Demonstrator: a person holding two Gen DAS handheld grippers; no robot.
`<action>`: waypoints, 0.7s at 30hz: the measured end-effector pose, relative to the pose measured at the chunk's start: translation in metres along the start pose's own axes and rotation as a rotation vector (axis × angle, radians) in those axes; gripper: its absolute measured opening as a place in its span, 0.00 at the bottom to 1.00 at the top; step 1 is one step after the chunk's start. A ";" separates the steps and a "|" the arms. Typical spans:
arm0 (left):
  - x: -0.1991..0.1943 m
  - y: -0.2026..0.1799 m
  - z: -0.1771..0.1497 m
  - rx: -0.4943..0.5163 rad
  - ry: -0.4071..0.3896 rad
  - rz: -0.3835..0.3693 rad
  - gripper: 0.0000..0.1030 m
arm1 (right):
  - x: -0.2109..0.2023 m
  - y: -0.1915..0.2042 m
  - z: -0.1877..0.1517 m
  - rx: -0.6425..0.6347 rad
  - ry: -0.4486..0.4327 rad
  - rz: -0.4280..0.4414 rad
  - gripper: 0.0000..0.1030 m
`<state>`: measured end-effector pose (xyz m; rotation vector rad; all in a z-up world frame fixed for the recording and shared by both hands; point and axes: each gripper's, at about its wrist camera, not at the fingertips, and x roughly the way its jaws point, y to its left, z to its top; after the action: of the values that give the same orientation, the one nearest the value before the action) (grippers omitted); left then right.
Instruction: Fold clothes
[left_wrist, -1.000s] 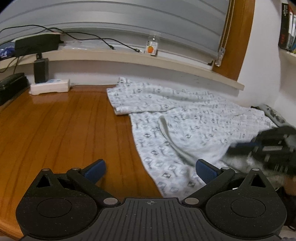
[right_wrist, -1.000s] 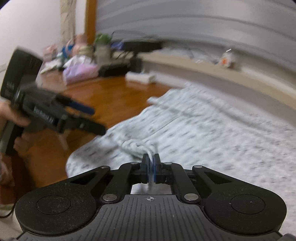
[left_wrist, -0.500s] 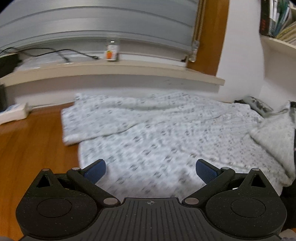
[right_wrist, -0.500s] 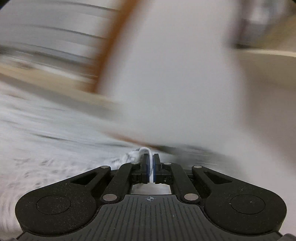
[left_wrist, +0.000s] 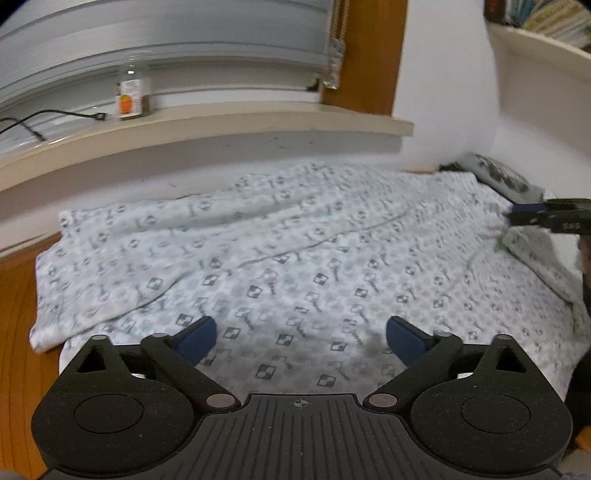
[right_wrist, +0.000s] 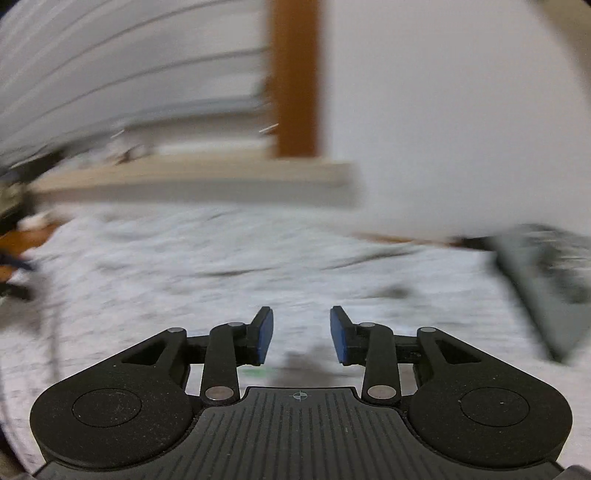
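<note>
A white garment with a grey printed pattern (left_wrist: 295, 258) lies spread flat over the wooden table. My left gripper (left_wrist: 299, 338) hovers over its near middle; its jaws stand wide and are closing a little, with nothing pinched between the blue pads (left_wrist: 195, 338). My right gripper (right_wrist: 301, 334) hangs above the same cloth (right_wrist: 221, 266), blurred by motion. Its jaws are opening and the gap between them is bare. From the left wrist view that right gripper (left_wrist: 517, 214) sits at the garment's far right edge, beside a folded-over flap (left_wrist: 535, 251).
A pale window ledge (left_wrist: 221, 129) runs behind the table, with a small jar (left_wrist: 131, 94) and a black cable (left_wrist: 55, 114) on it. Bare wooden tabletop (left_wrist: 14, 314) shows at the left. A dark patterned item (left_wrist: 498, 173) lies at the far right corner, under a bookshelf (left_wrist: 546, 44).
My right gripper, shut on a bit of the cloth before, has swung to the right and let it go; its jaws now stand apart. My left gripper moved rightward over the garment.
</note>
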<state>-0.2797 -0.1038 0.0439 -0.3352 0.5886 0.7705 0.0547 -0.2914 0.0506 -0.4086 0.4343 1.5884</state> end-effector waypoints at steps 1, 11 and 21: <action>0.000 0.000 0.000 0.009 0.006 -0.004 0.84 | 0.009 0.007 0.000 -0.029 0.017 0.015 0.41; 0.010 0.012 -0.007 0.063 0.049 0.056 0.49 | 0.049 0.015 -0.007 -0.133 0.121 0.071 0.41; 0.053 0.055 0.031 0.071 0.041 0.092 0.50 | 0.084 -0.002 0.014 -0.076 0.114 0.020 0.41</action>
<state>-0.2783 -0.0227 0.0319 -0.2603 0.6719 0.8310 0.0517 -0.2119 0.0198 -0.5565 0.4677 1.6096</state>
